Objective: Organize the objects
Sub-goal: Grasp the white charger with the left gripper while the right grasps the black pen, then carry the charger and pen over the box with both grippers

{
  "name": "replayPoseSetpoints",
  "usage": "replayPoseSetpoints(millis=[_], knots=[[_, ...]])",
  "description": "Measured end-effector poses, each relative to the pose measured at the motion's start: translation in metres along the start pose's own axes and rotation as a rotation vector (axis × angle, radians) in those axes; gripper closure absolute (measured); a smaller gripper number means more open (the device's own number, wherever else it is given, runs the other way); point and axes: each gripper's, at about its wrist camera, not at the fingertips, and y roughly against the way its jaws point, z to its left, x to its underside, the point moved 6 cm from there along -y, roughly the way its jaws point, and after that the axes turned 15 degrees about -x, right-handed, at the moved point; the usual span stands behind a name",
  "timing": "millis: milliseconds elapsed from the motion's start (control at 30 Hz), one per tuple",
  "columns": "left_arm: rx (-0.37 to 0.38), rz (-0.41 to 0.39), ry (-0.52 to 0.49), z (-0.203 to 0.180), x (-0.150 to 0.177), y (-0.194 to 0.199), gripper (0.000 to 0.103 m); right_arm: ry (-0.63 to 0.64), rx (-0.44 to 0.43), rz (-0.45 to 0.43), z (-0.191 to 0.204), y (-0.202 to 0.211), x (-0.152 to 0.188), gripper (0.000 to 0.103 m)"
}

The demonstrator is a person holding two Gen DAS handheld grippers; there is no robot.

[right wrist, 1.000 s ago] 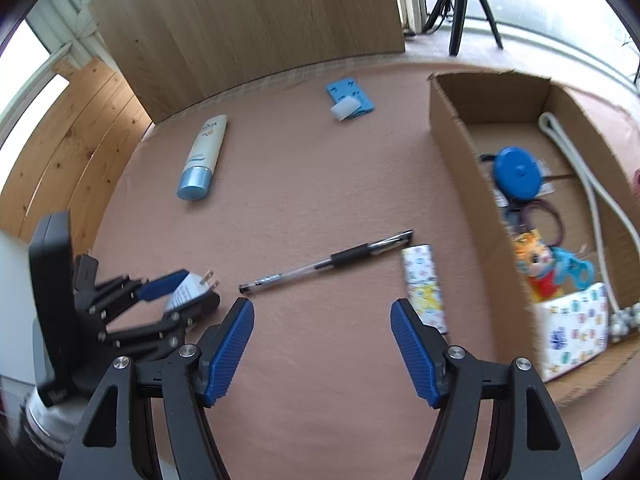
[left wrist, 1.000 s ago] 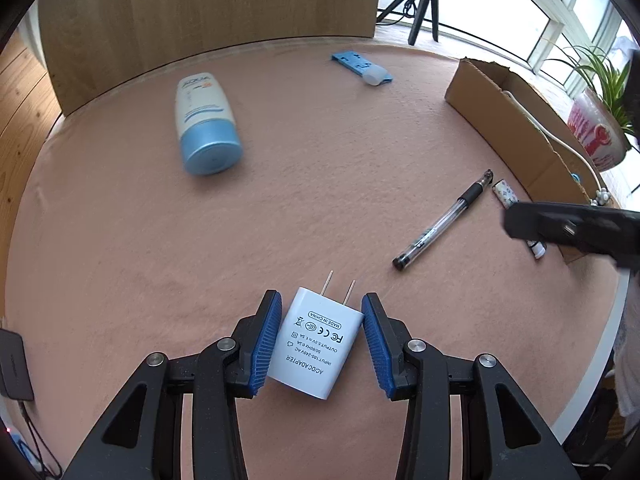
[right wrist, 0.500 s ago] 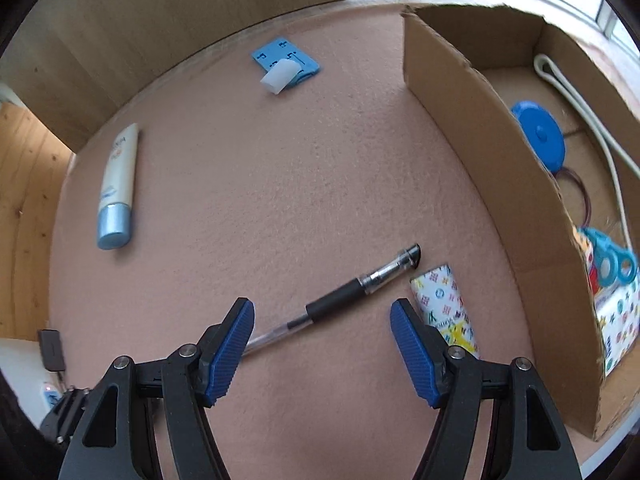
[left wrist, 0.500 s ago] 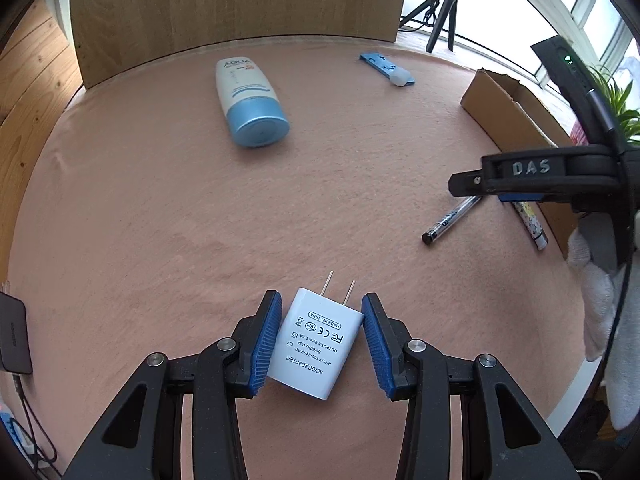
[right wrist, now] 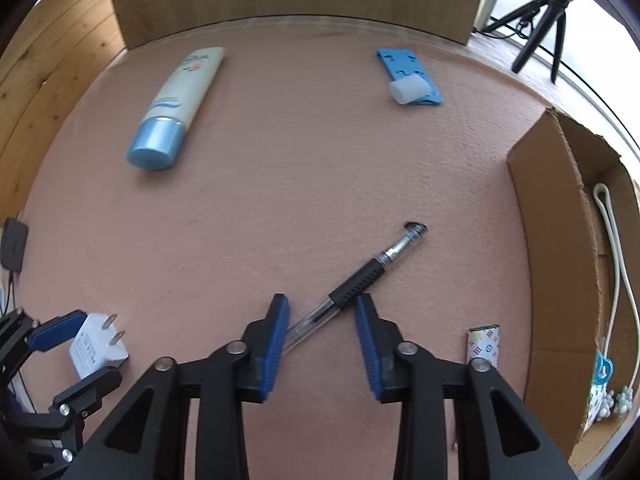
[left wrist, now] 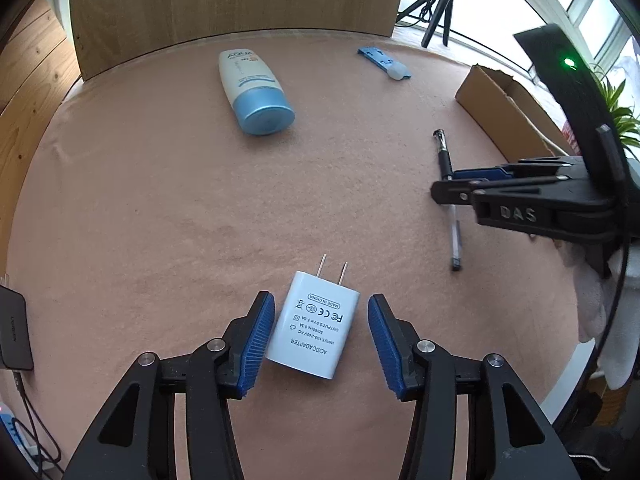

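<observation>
A white plug adapter (left wrist: 314, 328) lies flat on the pink table mat, prongs pointing away. My left gripper (left wrist: 319, 318) straddles it; its jaws are opening and a gap shows on each side. A black and clear pen (right wrist: 360, 276) lies diagonally on the mat. My right gripper (right wrist: 322, 312) is lowered over the pen's clear barrel with the jaws closing; the barrel runs under the left pad and the right pad stands clear of it. The right wrist view also shows the left gripper (right wrist: 78, 360) around the adapter (right wrist: 94, 344). In the left wrist view the right gripper (left wrist: 452, 188) sits across the pen (left wrist: 444, 156).
A white lotion tube with a blue cap (right wrist: 176, 104) and a blue card with a white cap (right wrist: 412, 78) lie at the far side. A cardboard box (right wrist: 560, 240) at the right holds a white cable and small items. A patterned packet (right wrist: 484, 346) lies beside the box.
The left jaws have parted from the adapter, which stays on the mat. The right gripper has come down over the pen and its jaws have narrowed around it.
</observation>
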Motion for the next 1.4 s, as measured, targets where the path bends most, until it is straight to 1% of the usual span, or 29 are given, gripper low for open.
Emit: replayPoseSetpoints(millis=[100,167,267,300,333,367,533,567,600,633,700,833,967,1067,1400], knots=[[-0.008,0.019,0.015,0.003,-0.001,-0.007,0.051,0.047,-0.029,-0.001,0.0,0.005,0.011,0.082],[-0.005,0.016,0.029,0.004,-0.004,-0.009,0.05,0.078,-0.035,0.005,-0.002,0.008,0.021,0.084],[-0.019,0.004,0.018,0.001,-0.006,-0.012,0.051,0.093,-0.032,0.006,-0.008,0.014,0.032,0.084],[-0.023,-0.001,0.009,-0.001,-0.006,-0.012,0.052,0.085,-0.036,0.005,-0.01,0.016,0.036,0.084],[-0.025,-0.001,-0.002,-0.003,-0.006,-0.012,0.058,0.075,-0.041,0.003,-0.008,0.02,0.04,0.084],[-0.033,-0.005,-0.011,-0.005,-0.006,-0.012,0.06,0.059,-0.048,0.0,-0.011,0.022,0.042,0.084],[-0.042,-0.011,0.009,-0.003,-0.003,-0.01,0.061,0.009,-0.068,-0.029,-0.02,0.028,0.05,0.085],[-0.042,-0.008,0.019,-0.003,-0.003,-0.009,0.062,0.004,-0.071,-0.036,-0.021,0.028,0.049,0.086],[-0.041,-0.007,0.026,-0.003,-0.004,-0.009,0.062,-0.004,-0.072,-0.045,-0.021,0.028,0.049,0.09],[-0.041,-0.007,0.031,-0.003,-0.005,-0.008,0.063,-0.016,-0.076,-0.054,-0.022,0.029,0.051,0.092],[-0.036,-0.01,0.031,-0.006,-0.007,-0.006,0.063,-0.043,-0.095,-0.069,-0.025,0.031,0.052,0.095],[-0.025,-0.019,0.03,-0.012,-0.014,-0.002,0.063,-0.083,-0.129,-0.087,-0.033,0.037,0.058,0.095],[0.0,-0.022,0.036,-0.023,-0.021,0.001,0.063,-0.095,-0.133,-0.096,-0.038,0.042,0.061,0.095],[0.004,-0.033,0.023,-0.032,-0.028,0.004,0.063,-0.106,-0.141,-0.113,-0.042,0.05,0.064,0.095],[0.033,-0.072,-0.013,-0.065,-0.061,0.012,0.063,-0.125,-0.173,-0.212,-0.051,0.096,0.065,0.095]])
